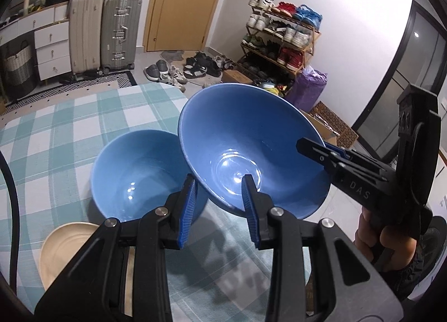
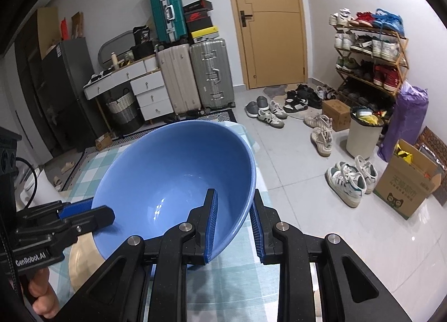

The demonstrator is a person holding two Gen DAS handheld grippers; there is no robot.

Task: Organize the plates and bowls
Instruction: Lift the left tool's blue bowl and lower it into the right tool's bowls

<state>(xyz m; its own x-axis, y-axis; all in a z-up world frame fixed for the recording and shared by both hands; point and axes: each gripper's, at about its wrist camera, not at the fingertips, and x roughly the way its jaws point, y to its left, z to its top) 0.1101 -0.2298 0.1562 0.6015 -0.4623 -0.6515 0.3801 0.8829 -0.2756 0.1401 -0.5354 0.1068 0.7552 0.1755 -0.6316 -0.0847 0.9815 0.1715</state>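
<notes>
You held the tilted blue bowl [image 1: 251, 143] with both grippers: left gripper [image 1: 219, 196] and right gripper [image 2: 234, 224] each pinched its rim; nesting into the second blue bowl [image 1: 139, 174] remained, beige plate [image 1: 64, 249] unsorted.

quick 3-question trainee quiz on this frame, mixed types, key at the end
1. True or false: the tilted blue bowl rests flat on the tablecloth.
2. Of the left claw and right claw, which grip its rim? A left only; B right only; C both.
3. Fill in: the beige item near the second bowl is a ____.
Key: 1 false; 2 C; 3 plate.
</notes>
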